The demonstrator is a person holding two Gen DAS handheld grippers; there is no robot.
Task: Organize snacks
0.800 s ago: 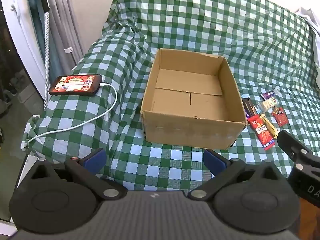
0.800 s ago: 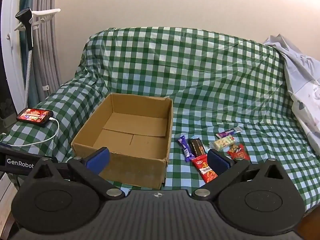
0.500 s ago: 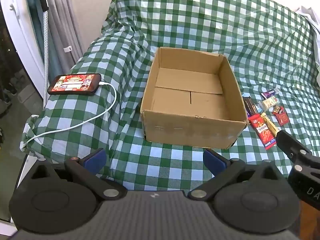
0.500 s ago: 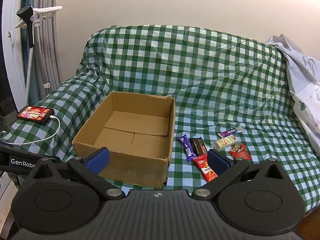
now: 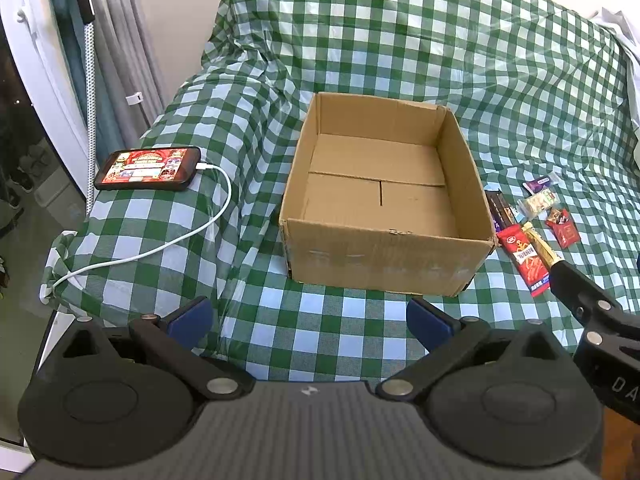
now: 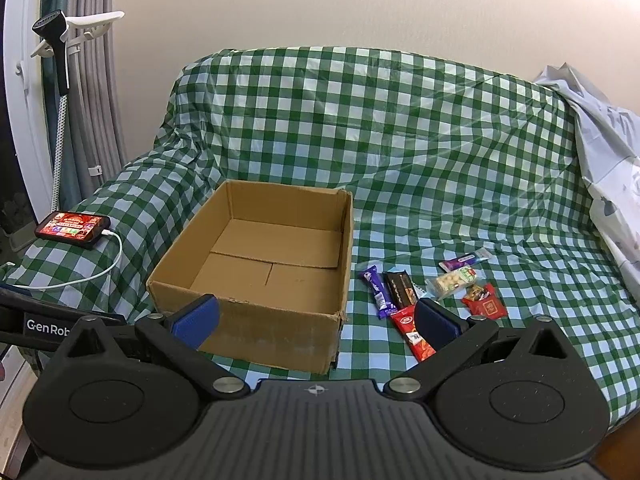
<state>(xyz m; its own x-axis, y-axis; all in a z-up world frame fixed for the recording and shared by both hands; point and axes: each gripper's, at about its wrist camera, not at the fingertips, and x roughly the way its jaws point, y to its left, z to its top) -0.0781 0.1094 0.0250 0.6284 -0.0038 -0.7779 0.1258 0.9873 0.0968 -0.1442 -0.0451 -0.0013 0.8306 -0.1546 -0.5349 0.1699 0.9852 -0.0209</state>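
A sofa draped in a green-and-white checked cover (image 6: 400,128) fills both views. On its seat, left of centre, sits an open cardboard box (image 6: 256,320) w/ nothing inside; flaps folded flat on the bottom. Just right of the box lies a small cluster of snacks on the cover: a purple bar (image 6: 377,290) nearest the box, a dark brown bar (image 6: 399,288) touching beside it, a red packet (image 6: 410,330) in front of those, partly hidden behind the right gripper's pad, a pale nut bar (image 6: 452,281) further right, a small purple-and-white wrapper (image 6: 464,260) behind that, and a small red pouch (image 6: 486,303) at the far right. From the left wrist view a thin gold-wrapped stick (image 5: 540,242) also lies alongside the red packet. The left gripper (image 5: 307,316) hovers over the front edge of the seat, in front of the box, jaws wide apart, nothing between them. The right gripper (image 6: 316,316) hangs in front of the box's near right corner and the snacks, jaws also wide apart & empty. On the sofa's left armrest rests a phone (image 5: 147,168) w/ a lit, colourful screen, a white charging cable (image 5: 192,232) plugged in and trailing down the arm. Grey curtains (image 6: 90,80) and a garment steamer (image 6: 56,40) stand at far left; a pale blue-grey sheet (image 6: 608,168) is bunched on the sofa's right end.
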